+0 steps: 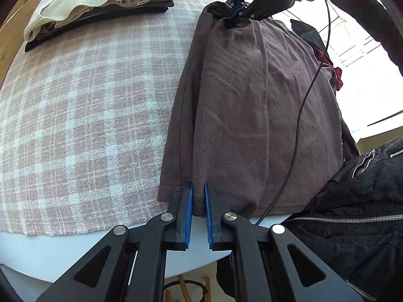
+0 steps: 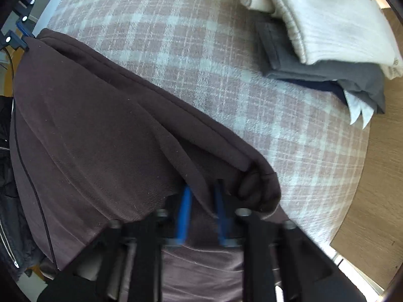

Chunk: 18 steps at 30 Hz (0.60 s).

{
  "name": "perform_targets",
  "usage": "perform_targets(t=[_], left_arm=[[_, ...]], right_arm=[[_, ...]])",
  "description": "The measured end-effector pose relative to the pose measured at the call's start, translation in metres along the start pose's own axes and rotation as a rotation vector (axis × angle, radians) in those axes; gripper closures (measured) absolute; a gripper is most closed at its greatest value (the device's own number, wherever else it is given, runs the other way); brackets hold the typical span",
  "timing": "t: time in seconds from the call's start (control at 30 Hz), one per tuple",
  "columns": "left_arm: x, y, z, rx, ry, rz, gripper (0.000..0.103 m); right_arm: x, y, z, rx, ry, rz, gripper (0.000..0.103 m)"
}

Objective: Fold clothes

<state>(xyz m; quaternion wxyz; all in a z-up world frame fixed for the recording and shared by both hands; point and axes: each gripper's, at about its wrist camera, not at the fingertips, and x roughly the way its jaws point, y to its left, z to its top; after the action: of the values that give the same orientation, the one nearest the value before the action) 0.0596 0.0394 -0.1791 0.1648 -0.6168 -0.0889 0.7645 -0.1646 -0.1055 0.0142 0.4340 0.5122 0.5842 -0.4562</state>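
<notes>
A dark brown fleece garment (image 1: 241, 105) lies lengthwise on the checked tablecloth (image 1: 83, 115), with a folded layer lifted along its middle. My left gripper (image 1: 198, 188) grips the fold at the near hem, its blue pads closed on the cloth. My right gripper (image 1: 235, 16) pinches the same fold at the far end. In the right wrist view the garment (image 2: 95, 130) drapes over my right gripper (image 2: 201, 196), whose blue fingers hold a bunched edge; that view is blurred.
A stack of folded clothes (image 1: 100, 2), cream knit on top of dark items, sits at the far left of the table (image 2: 327, 37). A black zipped jacket (image 1: 352, 214) and a thin black cable (image 1: 302, 105) are at the right. The white table edge (image 1: 63, 249) is near.
</notes>
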Motion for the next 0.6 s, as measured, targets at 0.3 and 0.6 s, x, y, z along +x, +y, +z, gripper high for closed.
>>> perform_targets(t=[0.3, 0.6], left_arm=[[0.004, 0.020, 0.004, -0.073, -0.012, 0.038, 0.094], [-0.033, 0.025, -0.012, -0.136, -0.076, 0.128, 0.089]], right_arm=[[-0.022, -0.031, 0.019, 0.088, -0.096, -0.007, 0.099], [-0.032, -0.012, 0.023, 0.040, -0.055, -0.213, 0.069]])
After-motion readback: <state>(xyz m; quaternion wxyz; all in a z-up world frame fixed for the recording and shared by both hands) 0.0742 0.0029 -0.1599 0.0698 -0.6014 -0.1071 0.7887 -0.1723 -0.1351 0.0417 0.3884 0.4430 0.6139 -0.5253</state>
